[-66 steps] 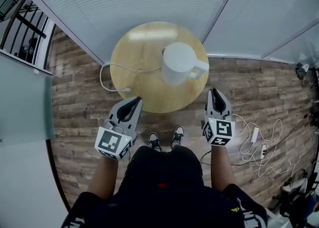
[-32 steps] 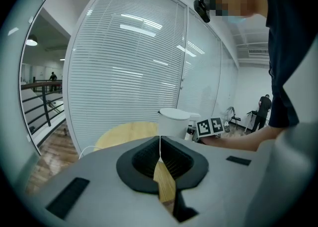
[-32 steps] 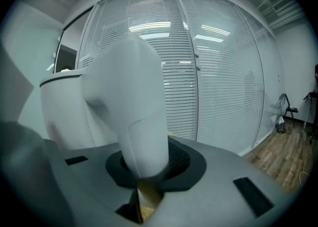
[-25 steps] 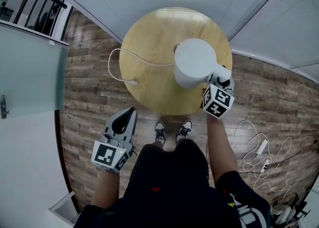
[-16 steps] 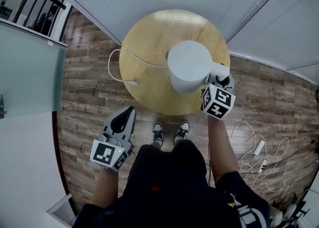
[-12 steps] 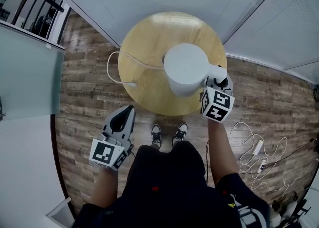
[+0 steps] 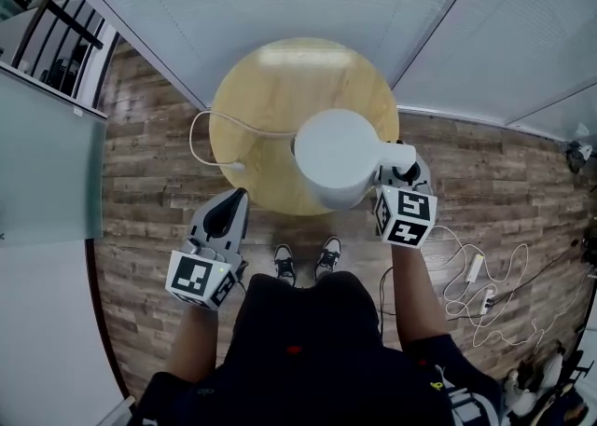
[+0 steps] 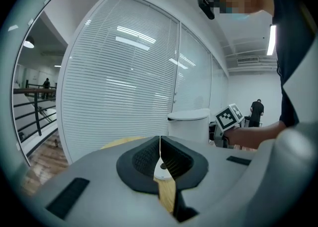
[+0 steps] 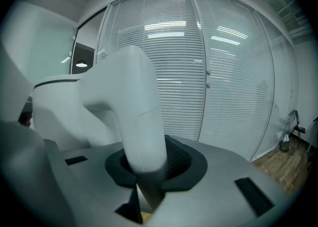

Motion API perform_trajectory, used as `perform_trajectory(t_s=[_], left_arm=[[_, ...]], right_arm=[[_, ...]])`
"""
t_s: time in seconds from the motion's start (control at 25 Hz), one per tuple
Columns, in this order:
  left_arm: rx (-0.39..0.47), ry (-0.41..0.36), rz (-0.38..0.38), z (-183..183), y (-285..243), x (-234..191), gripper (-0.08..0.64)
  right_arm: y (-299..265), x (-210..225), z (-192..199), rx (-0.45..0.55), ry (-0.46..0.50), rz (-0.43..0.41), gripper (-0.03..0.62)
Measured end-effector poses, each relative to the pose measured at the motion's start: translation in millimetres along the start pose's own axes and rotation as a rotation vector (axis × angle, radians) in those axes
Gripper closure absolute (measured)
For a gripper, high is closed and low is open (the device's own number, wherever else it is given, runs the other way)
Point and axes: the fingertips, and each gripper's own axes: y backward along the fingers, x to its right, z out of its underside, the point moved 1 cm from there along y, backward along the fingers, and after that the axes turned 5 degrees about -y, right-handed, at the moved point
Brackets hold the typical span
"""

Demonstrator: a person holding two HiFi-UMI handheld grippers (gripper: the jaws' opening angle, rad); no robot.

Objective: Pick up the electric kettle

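Kettle: The white kettle (image 7: 336, 158) hangs over the near right edge of the round table (image 7: 252, 98), its lid towards us and its handle (image 9: 141, 121) pointing right.
Right gripper: The right gripper (image 7: 408, 175) is clamped on that handle. In the right gripper view the handle fills the gap between the jaws, with the pads tight against it.
Left gripper: The left gripper (image 7: 230, 202) waits off the table's near left edge, over the floor. Its jaws are pressed together with nothing between them.
What changed: A second ago we saw the kettle further in on the table, with the right gripper already at the handle. It now looks larger and closer to us and covers the table's near rim, and the right gripper has come up with it.
Cable: A white cable (image 7: 201, 130) loops off the table's left edge. One end lies on the near left of the top and the other runs under the kettle, and we cannot see a base.
What it means: We judge the kettle is off the table and the pick-up is nearly done. What remains is a steady hold, since one handle carries all the weight.
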Motion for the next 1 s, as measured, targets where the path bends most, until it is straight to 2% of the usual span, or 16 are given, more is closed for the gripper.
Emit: perform_trajectory(t_s=[0.24, 0.56, 1.0], left_arm=[[0.048, -0.038, 0.046, -19, 6, 12, 0.537], [0.106, -0.066, 0.142, -45, 2, 34, 0.537], [0.149, -0.107, 0.235, -70, -1, 61, 0.537]], right_arm=[[53, -1, -6, 0.002, -0.026, 0.001, 0.512], [109, 10, -26, 0.044, -0.073, 0.044, 0.514], [162, 15, -47, 0.090, -0.093, 0.078, 0.514]])
